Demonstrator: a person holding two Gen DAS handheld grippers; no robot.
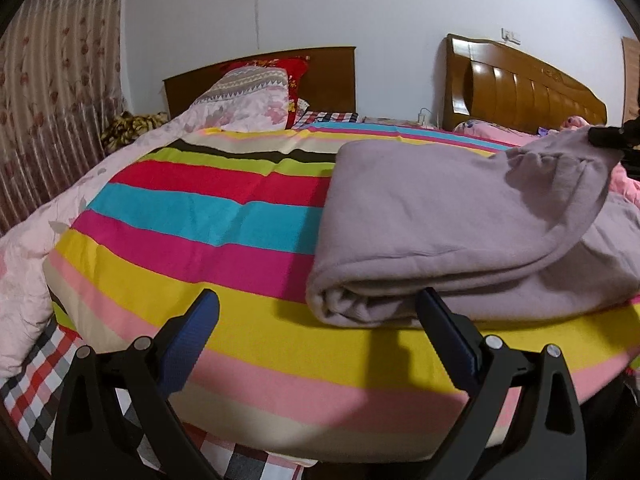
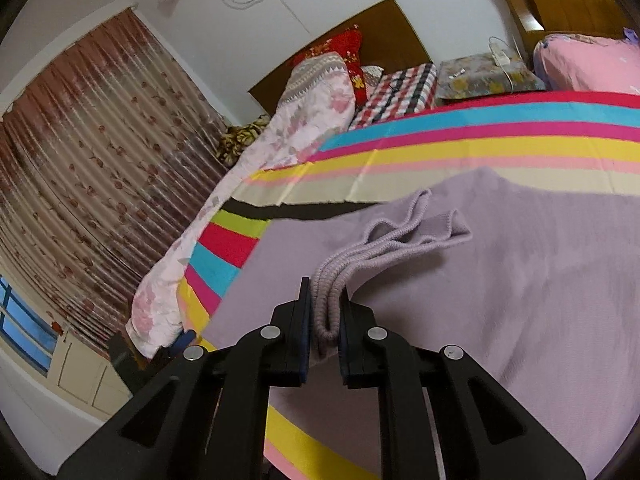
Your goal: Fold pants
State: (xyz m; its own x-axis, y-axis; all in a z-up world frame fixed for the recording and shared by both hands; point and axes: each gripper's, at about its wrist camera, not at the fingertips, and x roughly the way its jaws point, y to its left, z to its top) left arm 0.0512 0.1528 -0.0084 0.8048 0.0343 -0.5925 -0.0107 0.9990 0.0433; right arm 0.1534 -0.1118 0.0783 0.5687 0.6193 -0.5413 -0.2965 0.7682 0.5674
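**Handling the pants: soft, thick, limp**

The pants (image 1: 460, 232) lie part-folded on the bed (image 1: 240, 340). Your right hand-held gripper (image 2: 325, 312) pinches the ribbed cuffs (image 2: 384, 236). Your left hand-held gripper (image 1: 316, 320) stands wide and empty. Grip hems; expect sagging.

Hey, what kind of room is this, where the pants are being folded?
Most likely a home bedroom. There are two wooden headboards against the wall, a bed under a striped sheet with pillows at its head, and floral curtains over a window.
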